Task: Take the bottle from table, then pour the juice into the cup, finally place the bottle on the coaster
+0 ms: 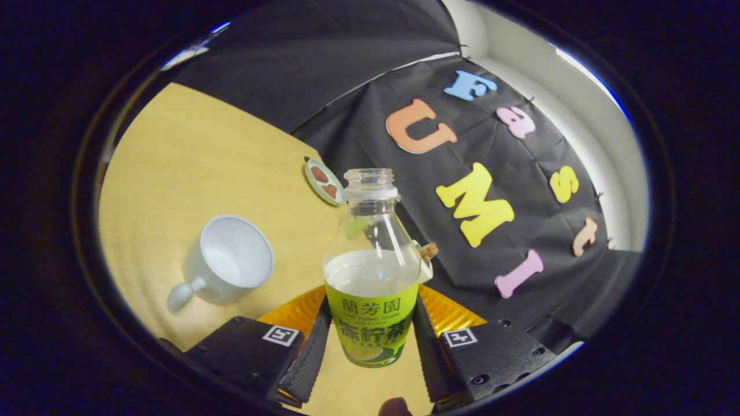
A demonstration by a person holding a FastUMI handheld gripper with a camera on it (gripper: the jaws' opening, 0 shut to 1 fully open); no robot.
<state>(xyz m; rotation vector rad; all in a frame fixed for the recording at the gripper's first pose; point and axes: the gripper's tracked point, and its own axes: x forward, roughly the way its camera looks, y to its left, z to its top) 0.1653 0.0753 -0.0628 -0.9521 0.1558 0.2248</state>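
Note:
A clear bottle with a green label stands uncapped between my two fingers, roughly half full of pale cloudy juice. My gripper is shut on the bottle, one black ribbed finger pad pressing on each side of the label. A white cup sits on the wooden table ahead of the left finger, its handle toward me; its mouth faces up and it looks empty. A small round coaster with brown marks lies beyond the bottle, close to the black cloth wall. The whole scene appears tilted in this view.
A small white and brown object peeks out from behind the bottle's right side at the foot of the wall. Bare tabletop stretches beyond and around the cup. The black cloth wall closes off the table's far edge.

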